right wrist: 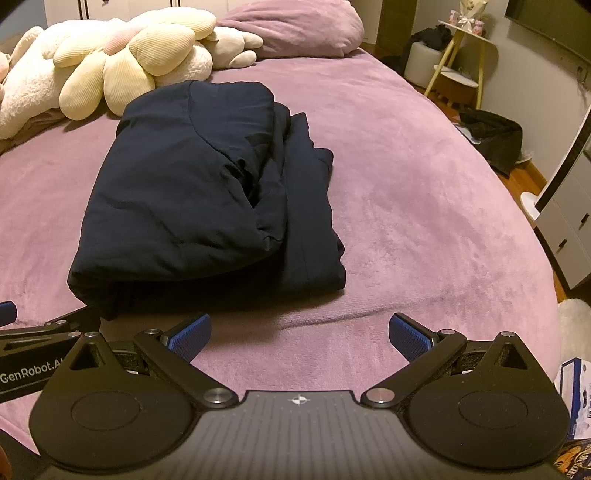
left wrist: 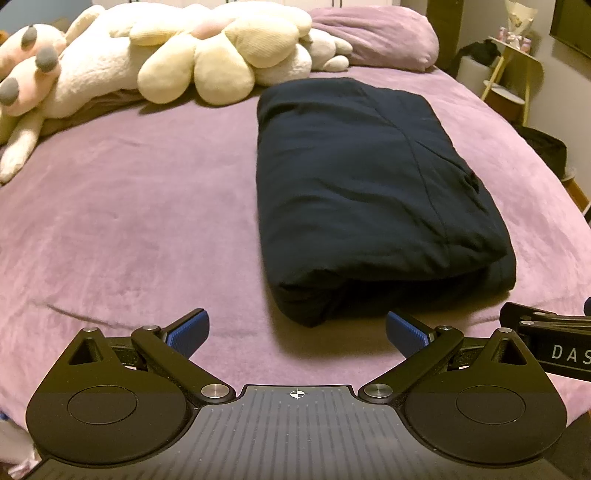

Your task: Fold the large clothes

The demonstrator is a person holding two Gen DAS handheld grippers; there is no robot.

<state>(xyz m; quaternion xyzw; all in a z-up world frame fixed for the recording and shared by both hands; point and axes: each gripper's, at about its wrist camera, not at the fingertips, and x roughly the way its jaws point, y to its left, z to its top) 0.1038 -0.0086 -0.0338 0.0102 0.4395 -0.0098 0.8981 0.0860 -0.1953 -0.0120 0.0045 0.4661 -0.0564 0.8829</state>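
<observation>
Left gripper (left wrist: 297,332): its two blue fingers are spread wide apart. Nothing is between them. It hangs over the near edge of the bed, just short of the dark bundle.

Right gripper (right wrist: 299,334): its blue fingers are spread wide too, and they hold nothing. It is also over the near edge of the bed, just beside the left gripper. The dark bundle lies ahead of it and a bit to its left.

Dark blue garment (left wrist: 369,184): a big, puffy piece of clothing, folded into a thick block. It lies flat in the middle of the bed, with its long side running from the near edge toward the head end. From the right wrist view (right wrist: 207,192), flatter layers stick out from under the top fold on the right side. No gripper touches it.

Bed (left wrist: 129,221): it has a soft purple cover, and it carries all these things.

Plush toys (left wrist: 155,55): a heap of cream and white soft toys at the head end, toward the far left corner. One looks like a flower with fat petals. The far end of the garment is near them.

Purple pillow (right wrist: 295,29): at the head end, to the right of the toys.

Side table (right wrist: 458,62): a small one with yellow legs, on the floor past the far right corner of the bed.
</observation>
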